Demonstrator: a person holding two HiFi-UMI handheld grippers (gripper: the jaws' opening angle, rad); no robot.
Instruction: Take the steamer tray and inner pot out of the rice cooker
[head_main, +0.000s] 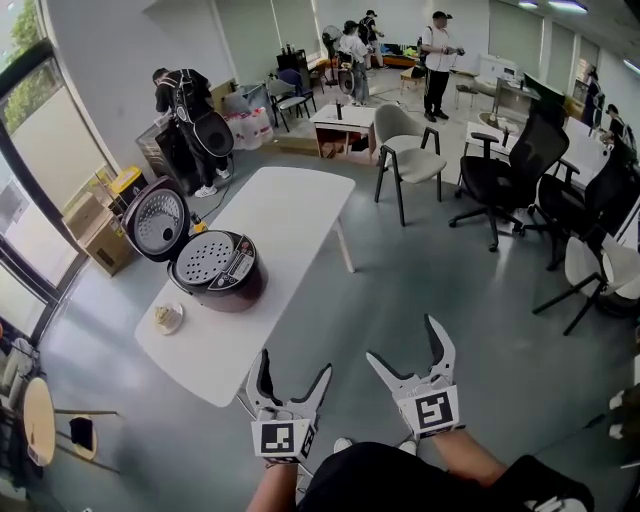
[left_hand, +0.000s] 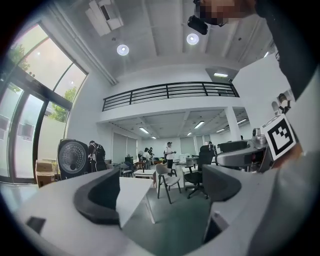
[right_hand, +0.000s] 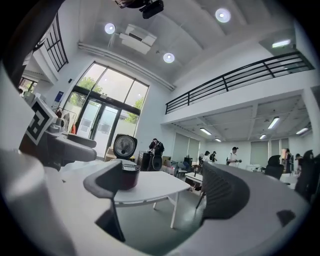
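A dark rice cooker (head_main: 215, 272) stands on the white table (head_main: 290, 215) with its lid (head_main: 157, 220) swung open to the left. A perforated steamer tray (head_main: 205, 258) lies in its top; the inner pot beneath is hidden. My left gripper (head_main: 296, 375) and right gripper (head_main: 404, 345) hover open and empty off the table's near end, well short of the cooker. In the right gripper view the cooker (right_hand: 128, 176) shows past the left jaw, lid (right_hand: 124, 146) upright. In the left gripper view only the lid (left_hand: 72, 158) and the table (left_hand: 131, 192) show.
A small dish (head_main: 165, 318) with food sits on the table's near left. Office chairs (head_main: 405, 150) and a black one (head_main: 510, 165) stand to the right. A person (head_main: 190, 110) bends behind the table; others stand far back. Cardboard boxes (head_main: 95, 230) line the window.
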